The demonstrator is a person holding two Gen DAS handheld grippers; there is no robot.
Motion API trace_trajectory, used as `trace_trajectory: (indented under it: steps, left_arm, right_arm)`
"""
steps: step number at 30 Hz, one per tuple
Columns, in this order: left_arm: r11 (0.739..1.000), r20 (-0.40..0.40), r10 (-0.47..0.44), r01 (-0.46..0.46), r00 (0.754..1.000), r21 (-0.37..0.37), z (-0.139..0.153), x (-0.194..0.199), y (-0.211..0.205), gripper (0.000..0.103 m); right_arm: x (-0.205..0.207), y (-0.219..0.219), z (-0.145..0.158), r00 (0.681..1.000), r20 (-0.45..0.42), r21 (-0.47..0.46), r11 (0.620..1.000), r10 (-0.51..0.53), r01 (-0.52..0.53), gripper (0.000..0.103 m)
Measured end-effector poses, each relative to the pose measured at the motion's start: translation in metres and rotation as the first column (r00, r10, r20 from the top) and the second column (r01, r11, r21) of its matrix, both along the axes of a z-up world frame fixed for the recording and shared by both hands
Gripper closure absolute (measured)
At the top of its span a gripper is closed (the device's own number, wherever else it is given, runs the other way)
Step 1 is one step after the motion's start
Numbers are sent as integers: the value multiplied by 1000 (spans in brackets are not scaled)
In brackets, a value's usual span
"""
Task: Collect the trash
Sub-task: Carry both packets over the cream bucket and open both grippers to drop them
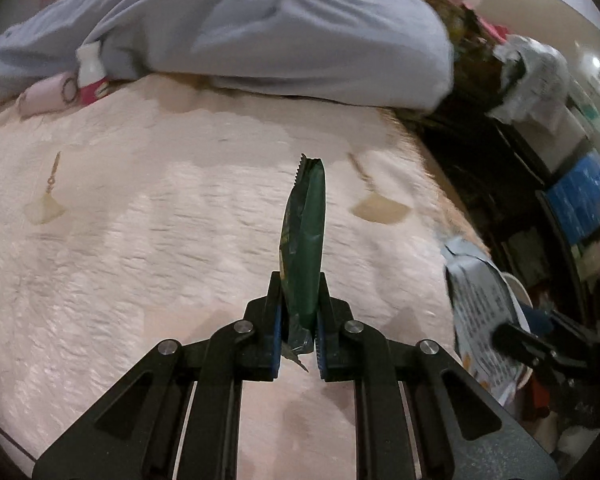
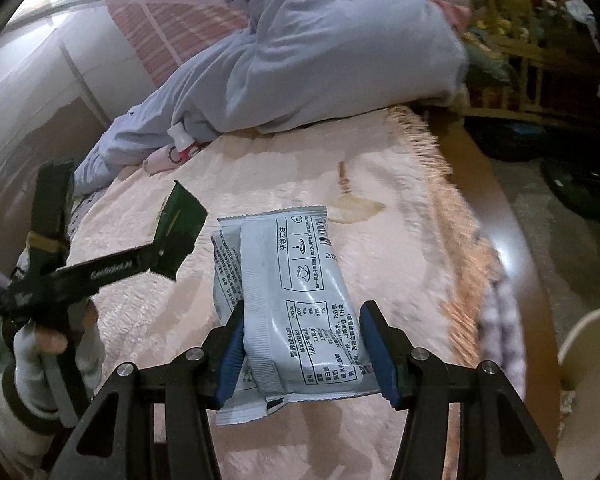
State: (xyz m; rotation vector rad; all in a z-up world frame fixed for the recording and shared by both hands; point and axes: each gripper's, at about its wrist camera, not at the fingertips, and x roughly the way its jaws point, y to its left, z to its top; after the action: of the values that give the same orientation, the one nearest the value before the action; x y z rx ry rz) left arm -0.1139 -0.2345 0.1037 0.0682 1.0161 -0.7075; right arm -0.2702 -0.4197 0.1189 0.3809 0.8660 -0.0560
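In the left wrist view my left gripper [image 1: 299, 312] is shut on a dark green snack wrapper [image 1: 306, 236], which stands up edge-on between the blue pads, lifted above the pink bedspread [image 1: 148, 264]. The right wrist view shows my right gripper [image 2: 302, 344] shut on a pale blue-grey printed sachet [image 2: 296, 280], pads pressing on both its long sides. The left gripper [image 2: 160, 256] with the green wrapper [image 2: 180, 224] also shows at the left of that view, held by a gloved hand [image 2: 40, 364]. The sachet [image 1: 480, 312] and the right gripper's finger [image 1: 528, 344] appear at the right edge of the left view.
A crumpled light blue quilt [image 1: 260, 32] lies across the far side of the bed. A small white and pink bottle [image 1: 92, 76] pokes out beside it. The bedspread's fringed edge [image 2: 452, 208] drops off to the right, with a white bin rim [image 2: 592, 364] and cluttered shelves [image 2: 512, 40] beyond.
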Motion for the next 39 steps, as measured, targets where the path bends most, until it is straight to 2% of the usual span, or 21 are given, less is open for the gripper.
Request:
trace_trajectory:
  steps: [9,21,26,32,39]
  left_arm:
    - [994,63,-106,105,992,29,13,-63,-44,92]
    - [970,69,-242,240,968,42,15,-112,-110,92]
    - [949,51,-315,313,948,40,9,-135,-152,92]
    - [920,45,-392,390,919,50,2,-164,-197,92]
    - [892,25,-449,447,893,63,-7,-188,-236,92]
  right_arm:
    - [-53,-26,8,995,22,8,996,-92,92,50]
    - [-117,-78,4,970,22,32,970,-244,243,50]
    - [-147,-108,-3,945,16,44,945,-326,325,50]
    - [-187,-148,-16,899,-13,56,897,-438,438,50]
    - [-219,-180,-29,855,-32,68,853,-517,518,50]
